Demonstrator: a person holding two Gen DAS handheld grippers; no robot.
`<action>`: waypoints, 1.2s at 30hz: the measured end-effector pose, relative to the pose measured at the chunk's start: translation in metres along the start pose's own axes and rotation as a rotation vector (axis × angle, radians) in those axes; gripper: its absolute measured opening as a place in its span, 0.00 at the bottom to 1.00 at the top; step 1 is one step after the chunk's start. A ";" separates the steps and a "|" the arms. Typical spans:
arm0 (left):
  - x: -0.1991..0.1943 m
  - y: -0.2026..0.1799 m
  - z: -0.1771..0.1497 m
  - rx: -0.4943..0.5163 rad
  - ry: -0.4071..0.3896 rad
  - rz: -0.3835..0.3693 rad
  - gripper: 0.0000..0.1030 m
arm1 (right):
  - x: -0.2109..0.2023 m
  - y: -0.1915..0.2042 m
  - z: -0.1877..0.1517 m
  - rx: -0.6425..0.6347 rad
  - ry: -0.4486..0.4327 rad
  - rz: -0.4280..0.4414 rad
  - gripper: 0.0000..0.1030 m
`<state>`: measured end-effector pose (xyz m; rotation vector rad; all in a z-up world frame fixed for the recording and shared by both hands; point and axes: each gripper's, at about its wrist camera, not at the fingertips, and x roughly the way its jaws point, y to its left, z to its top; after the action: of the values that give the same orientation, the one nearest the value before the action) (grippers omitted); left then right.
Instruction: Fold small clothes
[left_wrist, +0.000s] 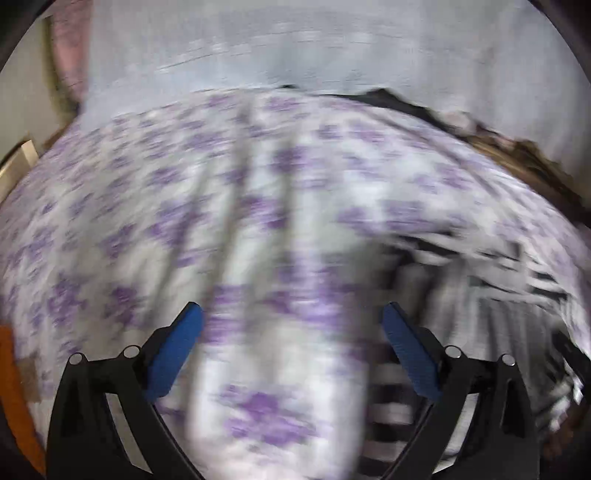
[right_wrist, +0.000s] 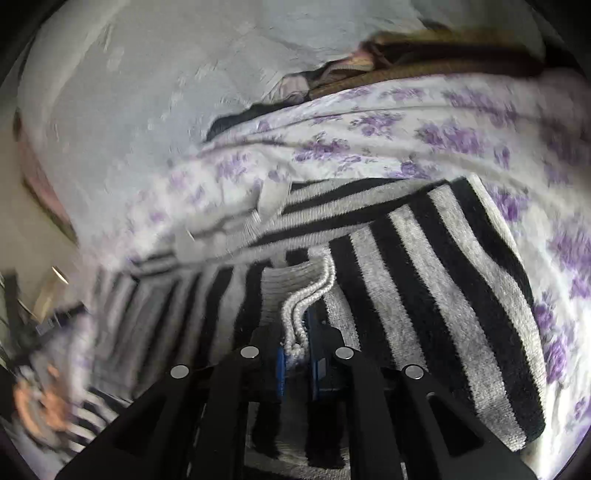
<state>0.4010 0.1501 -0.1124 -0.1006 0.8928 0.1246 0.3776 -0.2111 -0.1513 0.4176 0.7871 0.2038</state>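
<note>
A black-and-grey striped fleece garment (right_wrist: 424, 266) lies spread on a bedsheet with purple flowers (right_wrist: 369, 122). Its white drawstring (right_wrist: 314, 291) runs down from the waistband into my right gripper (right_wrist: 297, 343). That gripper is shut on the garment's waistband edge, with the cord caught between the blue pads. In the blurred left wrist view, my left gripper (left_wrist: 291, 308) hangs wide open above the flowered sheet (left_wrist: 184, 184) with nothing between its fingers. The striped garment (left_wrist: 498, 295) lies just to its right.
A heap of brown and dark clothes (right_wrist: 424, 55) lies at the far edge of the sheet, also seen as clothes (left_wrist: 517, 155) in the left view. A pale grey cover (right_wrist: 129, 110) lies beyond. A person's hand (right_wrist: 40, 406) shows blurred at lower left.
</note>
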 end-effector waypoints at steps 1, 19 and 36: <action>-0.002 -0.020 0.000 0.061 -0.008 -0.002 0.93 | -0.001 0.007 0.001 -0.029 -0.007 0.004 0.12; 0.080 -0.041 0.008 0.139 0.099 0.269 0.96 | 0.037 0.065 -0.020 -0.298 0.160 -0.075 0.32; -0.019 -0.041 -0.067 0.169 0.039 0.098 0.96 | -0.031 0.103 -0.063 -0.480 0.039 -0.116 0.57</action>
<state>0.3434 0.0992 -0.1377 0.0984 0.9438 0.1381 0.3081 -0.1111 -0.1262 -0.0858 0.7693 0.2837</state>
